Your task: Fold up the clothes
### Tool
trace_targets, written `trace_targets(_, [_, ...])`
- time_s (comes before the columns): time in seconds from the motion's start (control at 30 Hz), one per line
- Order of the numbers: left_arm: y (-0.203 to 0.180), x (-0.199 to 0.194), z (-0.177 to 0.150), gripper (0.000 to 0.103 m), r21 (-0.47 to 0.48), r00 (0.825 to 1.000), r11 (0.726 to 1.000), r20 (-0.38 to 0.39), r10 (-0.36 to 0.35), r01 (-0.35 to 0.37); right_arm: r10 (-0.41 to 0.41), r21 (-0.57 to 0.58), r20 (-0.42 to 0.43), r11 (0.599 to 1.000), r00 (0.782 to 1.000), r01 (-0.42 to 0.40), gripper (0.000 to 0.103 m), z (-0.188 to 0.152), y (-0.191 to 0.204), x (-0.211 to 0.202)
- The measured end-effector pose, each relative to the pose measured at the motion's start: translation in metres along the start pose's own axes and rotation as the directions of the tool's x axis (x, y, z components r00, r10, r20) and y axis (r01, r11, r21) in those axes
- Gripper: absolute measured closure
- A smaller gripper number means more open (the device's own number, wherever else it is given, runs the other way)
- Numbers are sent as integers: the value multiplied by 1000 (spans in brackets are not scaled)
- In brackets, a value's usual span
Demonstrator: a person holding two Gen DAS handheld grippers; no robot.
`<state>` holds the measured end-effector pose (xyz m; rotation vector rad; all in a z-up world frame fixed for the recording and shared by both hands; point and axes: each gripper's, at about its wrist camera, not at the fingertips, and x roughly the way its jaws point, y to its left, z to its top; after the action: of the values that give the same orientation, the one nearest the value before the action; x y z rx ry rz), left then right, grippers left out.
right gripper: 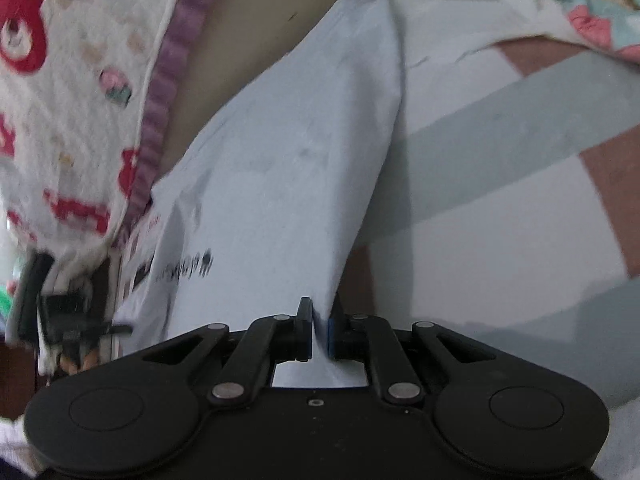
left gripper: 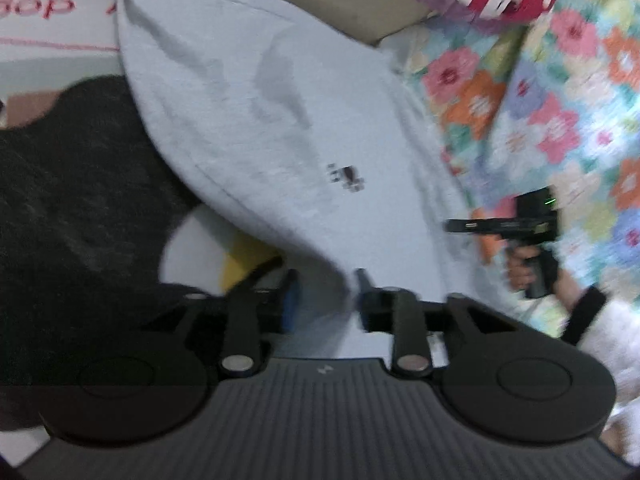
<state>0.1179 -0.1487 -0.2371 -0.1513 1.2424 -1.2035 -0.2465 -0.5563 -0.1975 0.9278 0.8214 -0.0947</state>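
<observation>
The right gripper (right gripper: 319, 332) is clenched on a fold of a pale blue shirt (right gripper: 280, 184); its blue pads press the cloth from both sides. From that pinch the shirt rises in a long taut wedge, its long axis running up and away from the gripper toward the far side of the bed, where it widens into loose folds. A small dark print (right gripper: 188, 270) sits on the shirt's left part, near the gripper.

The left gripper (left gripper: 326, 300) has shirt (left gripper: 256, 92) cloth between its fingers, but the jaws stand apart and the picture is blurred, so I cannot tell whether the pads press it. From here the shirt spreads as a broad sheet, its long axis slanting from the gripper up to the left. A small dark logo (left gripper: 346, 178) shows near the sheet's middle.

In the left wrist view, the other gripper (left gripper: 500, 226) is seen side-on at the shirt's right edge, held by a hand (left gripper: 524, 268).

A dark garment (left gripper: 80, 208) lies left of the shirt. A flowered quilt (left gripper: 560, 120) lies to its right. A white blanket (right gripper: 80, 80) with red bears and a purple border lies on the bed's far left. A striped sheet (right gripper: 500, 200) in white, grey and brown lies under the shirt's right side.
</observation>
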Motion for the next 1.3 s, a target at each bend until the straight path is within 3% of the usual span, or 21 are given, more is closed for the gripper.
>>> trace_targets(0.13, [-12, -1, -1, 65, 108, 993, 987, 11, 122, -122, -78, -112, -51, 991, 996, 72, 90, -10, 22, 1])
trace_targets(0.23, [-16, -3, -4, 65, 143, 983, 973, 27, 181, -183, -148, -226, -7, 964, 989, 142, 87, -21, 48, -4])
trace_targets(0.27, [-16, -4, -4, 65, 149, 981, 969, 31, 194, -196, -172, -268, 14, 948, 985, 170, 80, -26, 59, -5])
trace_targets(0.3, [-16, -6, -5, 65, 144, 980, 970, 34, 194, -197, -198, -308, 29, 931, 980, 197, 75, -31, 71, -3])
trace_targets(0.47, [-11, -13, -5, 66, 72, 987, 985, 39, 153, -155, -291, -483, 78, 826, 953, 292, 74, -54, 124, 21])
trace_targets(0.57, [-8, -9, -6, 78, -2, 989, 990, 31, 143, -143, -402, -555, 155, 720, 902, 416, 70, -67, 144, 42])
trace_targets(0.6, [-8, -7, -6, 80, -18, 990, 991, 27, 136, -136, -426, -554, 168, 705, 889, 443, 64, -69, 148, 49])
trace_targets(0.73, [-11, 0, -9, 81, 6, 987, 987, 15, 160, -160, -420, -449, 142, 780, 897, 436, 56, -59, 139, 60])
trace_targets(0.83, [-14, 8, -11, 79, 57, 974, 973, 19, 224, -225, -405, -249, 173, 864, 898, 438, 57, -43, 109, 47])
trace_targets(0.9, [-16, 11, -11, 77, 83, 970, 966, 35, 242, -244, -370, -177, 168, 901, 914, 397, 95, -38, 91, 37])
trace_targets(0.97, [-19, 15, -11, 77, 120, 966, 959, 53, 252, -257, -307, -138, 175, 933, 935, 332, 95, -38, 83, 27])
trace_targets(1.07, [-28, 11, -12, 101, 170, 969, 954, 75, 236, -246, -172, -43, 246, 981, 954, 188, 95, -40, 79, 6])
trace_targets(1.17, [-37, -6, -8, 101, 151, 973, 965, 118, 197, -214, -74, 36, 340, 997, 937, 66, 96, -37, 74, -14])
trace_targets(1.3, [-25, -52, 11, 101, -5, 967, 996, 241, 87, -88, -6, 114, 475, 992, 880, -55, 96, -27, 66, -44])
